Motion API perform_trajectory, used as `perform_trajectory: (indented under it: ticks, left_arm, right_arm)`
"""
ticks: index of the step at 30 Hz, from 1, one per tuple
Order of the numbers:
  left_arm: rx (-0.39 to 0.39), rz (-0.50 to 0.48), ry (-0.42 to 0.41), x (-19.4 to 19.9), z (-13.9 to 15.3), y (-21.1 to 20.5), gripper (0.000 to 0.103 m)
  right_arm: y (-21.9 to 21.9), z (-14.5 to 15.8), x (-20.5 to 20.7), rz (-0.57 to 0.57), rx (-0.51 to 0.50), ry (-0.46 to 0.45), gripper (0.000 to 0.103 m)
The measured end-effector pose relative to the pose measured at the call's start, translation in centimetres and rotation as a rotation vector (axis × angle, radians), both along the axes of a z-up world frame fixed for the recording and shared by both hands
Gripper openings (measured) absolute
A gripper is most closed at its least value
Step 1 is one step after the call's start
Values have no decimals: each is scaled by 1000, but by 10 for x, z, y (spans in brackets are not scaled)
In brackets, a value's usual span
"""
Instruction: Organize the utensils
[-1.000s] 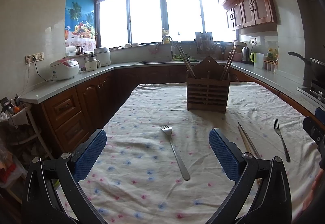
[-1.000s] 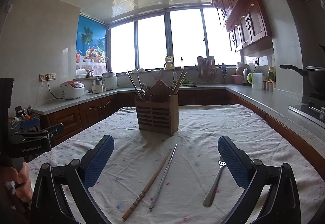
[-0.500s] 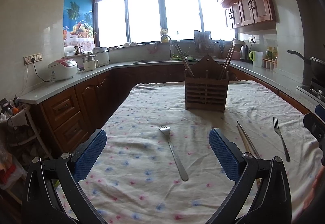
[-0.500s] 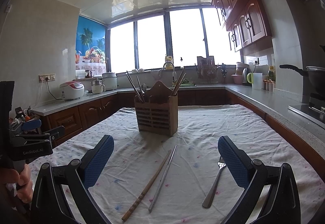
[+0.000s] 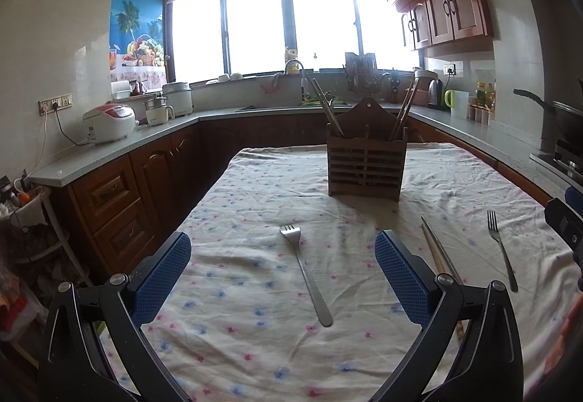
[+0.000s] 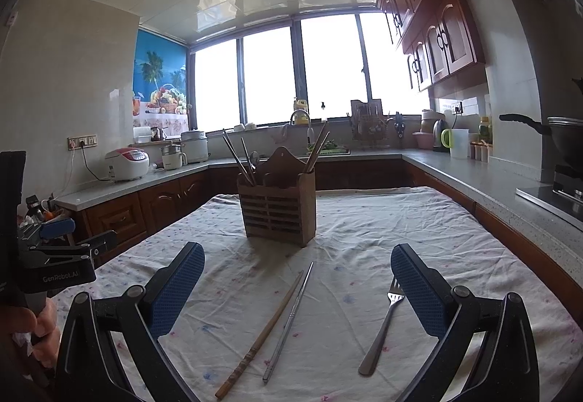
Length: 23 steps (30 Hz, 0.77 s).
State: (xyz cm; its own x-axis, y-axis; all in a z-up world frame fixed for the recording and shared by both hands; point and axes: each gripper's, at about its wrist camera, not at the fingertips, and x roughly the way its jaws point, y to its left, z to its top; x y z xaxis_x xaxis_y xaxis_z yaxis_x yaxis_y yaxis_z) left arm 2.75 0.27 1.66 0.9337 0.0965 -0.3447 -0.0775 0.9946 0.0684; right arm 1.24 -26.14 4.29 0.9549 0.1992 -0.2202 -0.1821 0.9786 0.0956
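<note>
While little has shifted in the past second, we hold both tongs, left (image 5: 282, 278) and right (image 6: 297, 287), wide and empty; steel forks (image 5: 305, 274) await the slatted wooden utensil holder (image 5: 366, 167) mid-surface.

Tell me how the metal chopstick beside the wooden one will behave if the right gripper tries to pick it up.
The metal chopstick looks thin, smooth and shiny, so it may slip in the open right gripper. It lies flat on wrinkled tablecloth, so getting under it looks awkward. It will probably stay stiff, and could roll against the wooden chopstick.
</note>
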Motion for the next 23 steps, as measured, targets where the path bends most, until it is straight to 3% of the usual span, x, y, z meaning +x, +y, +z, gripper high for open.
perform_trajectory:
  ticks: [23]
  left_arm:
    - [-18,-17,38,13,2,-3,103]
  right_arm:
    - [-4,-6,22,-7,3,65,103]
